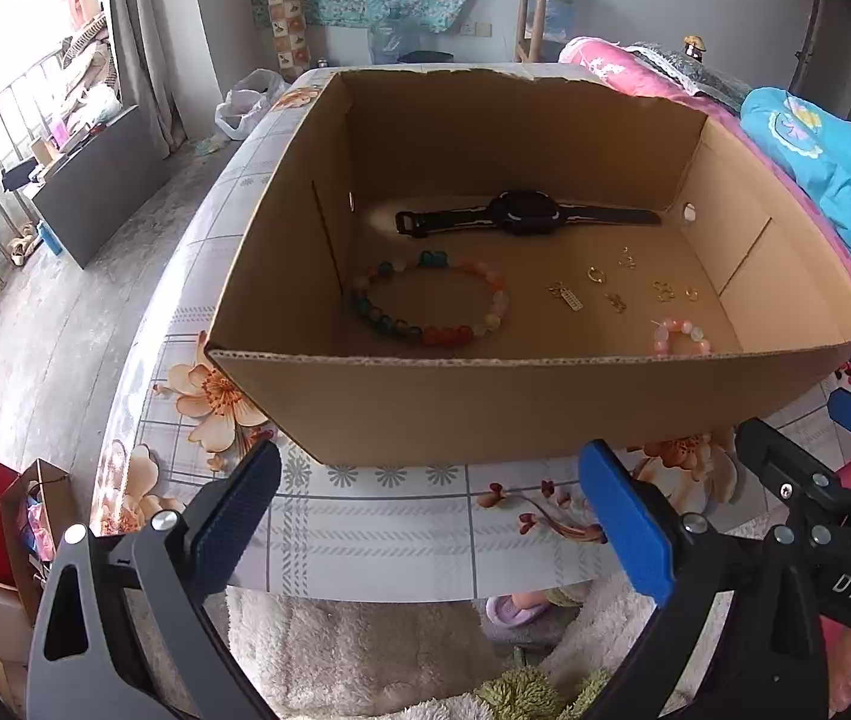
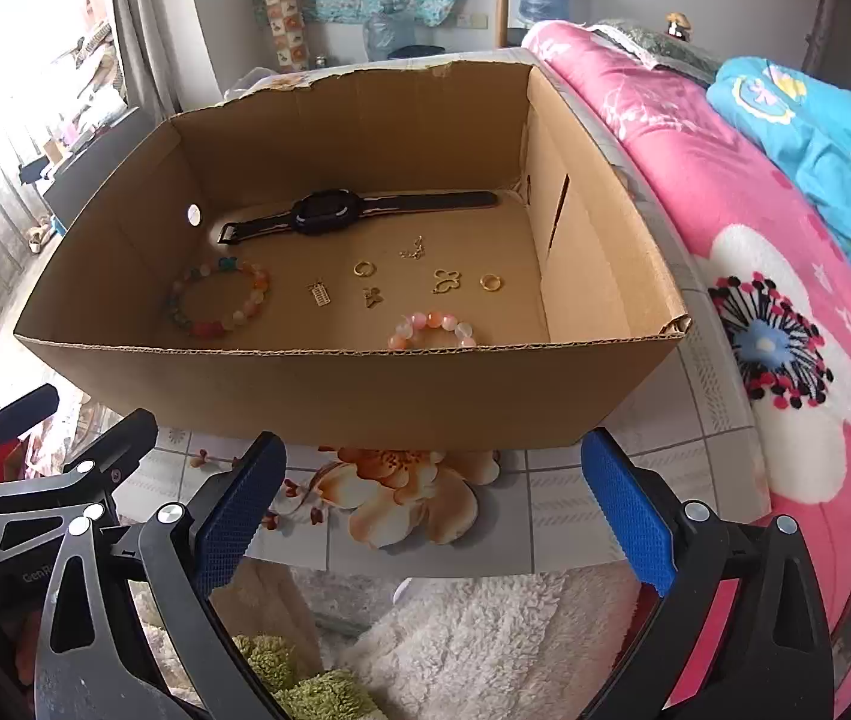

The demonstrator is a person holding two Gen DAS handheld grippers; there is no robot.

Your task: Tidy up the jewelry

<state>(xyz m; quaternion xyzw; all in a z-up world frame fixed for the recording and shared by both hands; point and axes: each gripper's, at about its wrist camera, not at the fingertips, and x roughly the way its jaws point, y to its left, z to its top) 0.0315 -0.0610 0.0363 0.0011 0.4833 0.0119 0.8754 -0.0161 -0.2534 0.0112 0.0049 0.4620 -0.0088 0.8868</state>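
Nearest, the left gripper (image 1: 425, 516) and right gripper (image 2: 434, 510) are held wide apart and empty above the flowered table (image 1: 365, 534), short of the cardboard box (image 1: 485, 402). Inside, all jewelry is spread on the floor: pink bracelet (image 2: 432, 329), multicolored bracelet (image 1: 434, 300), gold trinkets (image 2: 440, 281), watch (image 1: 524, 213) farthest. Whether sorting is finished or pending cannot be told; tall walls leave entry only from above.

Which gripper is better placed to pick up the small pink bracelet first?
Right, probably. The pink bracelet lies by the box's near wall, roughly ahead of the open right gripper; from the open left gripper it sits far right.
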